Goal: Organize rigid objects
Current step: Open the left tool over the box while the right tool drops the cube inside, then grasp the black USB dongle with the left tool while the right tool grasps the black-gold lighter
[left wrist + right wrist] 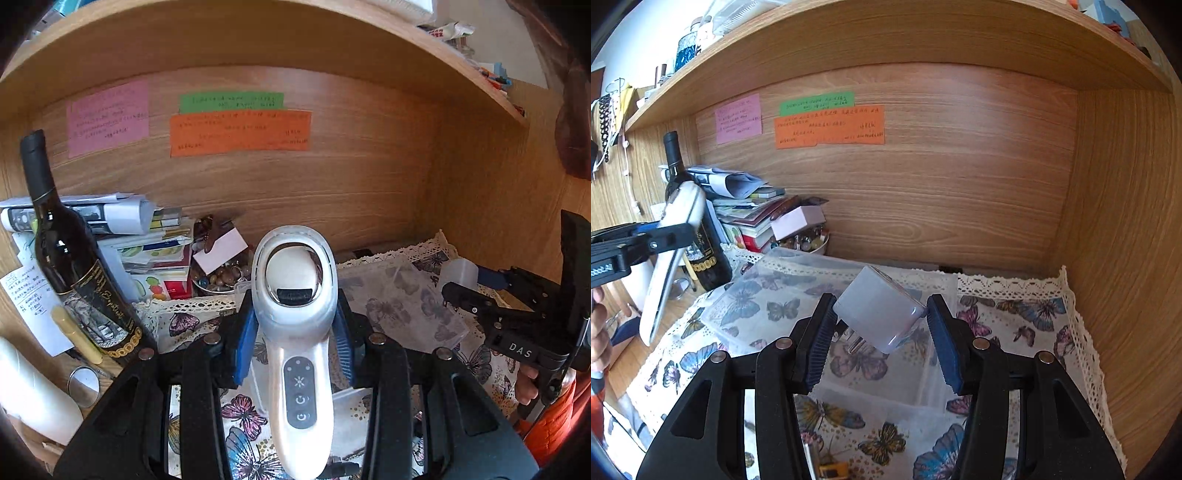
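My left gripper (295, 328) is shut on a white handheld device (295, 332) with a grey button panel, held above the butterfly cloth; it shows from the side in the right wrist view (670, 266). My right gripper (882, 332) is shut on a white plug adapter (879, 314) with metal prongs underneath, held tilted over a clear plastic tray (775, 291). In the left wrist view the right gripper (454, 291) holds the adapter (458, 273) at the right, over the same tray (402, 295).
A dark wine bottle (70, 258) stands at the left next to a pile of papers and books (144, 236) and a bowl of beads (221, 277). Sticky notes (240, 129) hang on the wooden back wall. A side wall (1126, 258) closes the right.
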Demonstrator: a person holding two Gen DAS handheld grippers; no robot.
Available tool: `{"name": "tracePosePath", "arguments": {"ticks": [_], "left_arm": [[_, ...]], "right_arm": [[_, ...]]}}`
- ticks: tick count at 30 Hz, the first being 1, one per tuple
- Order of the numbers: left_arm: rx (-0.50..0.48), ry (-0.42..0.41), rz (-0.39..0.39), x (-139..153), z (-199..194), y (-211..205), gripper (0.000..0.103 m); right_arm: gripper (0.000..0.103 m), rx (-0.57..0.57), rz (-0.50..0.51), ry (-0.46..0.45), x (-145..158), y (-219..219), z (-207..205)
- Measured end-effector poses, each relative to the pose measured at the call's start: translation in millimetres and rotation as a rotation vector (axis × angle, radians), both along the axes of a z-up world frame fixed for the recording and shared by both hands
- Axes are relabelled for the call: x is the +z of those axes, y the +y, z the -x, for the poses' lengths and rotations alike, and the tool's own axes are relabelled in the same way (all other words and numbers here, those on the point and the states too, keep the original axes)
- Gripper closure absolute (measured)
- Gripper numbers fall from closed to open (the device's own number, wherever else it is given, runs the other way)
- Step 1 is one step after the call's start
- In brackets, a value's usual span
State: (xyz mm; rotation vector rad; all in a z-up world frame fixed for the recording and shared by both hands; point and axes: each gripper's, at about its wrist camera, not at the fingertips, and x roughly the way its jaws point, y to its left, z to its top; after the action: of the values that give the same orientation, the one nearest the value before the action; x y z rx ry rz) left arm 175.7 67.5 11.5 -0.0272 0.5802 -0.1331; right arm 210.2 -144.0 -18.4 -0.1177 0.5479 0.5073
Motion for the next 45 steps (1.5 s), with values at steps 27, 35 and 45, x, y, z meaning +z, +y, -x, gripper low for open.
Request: {"name": "tracePosePath", "arguments": {"ticks": [27, 35, 45], "left_arm": [[-0.133, 0.241, -0.142, -66, -77, -52, 0.064], [-0.121, 0.144, -0.116, -38, -42, -47, 0.052], [-0.048, 0.044, -0.077, -19, 14, -31, 0.008]], "right_arm": [[0.056, 0.067, 0.119, 0.197, -60, 32, -46], [0.047, 0.056, 0.091, 0.105, -34, 24, -27], [0.027, 0.041, 0.034, -0.009, 0, -1, 18]]}}
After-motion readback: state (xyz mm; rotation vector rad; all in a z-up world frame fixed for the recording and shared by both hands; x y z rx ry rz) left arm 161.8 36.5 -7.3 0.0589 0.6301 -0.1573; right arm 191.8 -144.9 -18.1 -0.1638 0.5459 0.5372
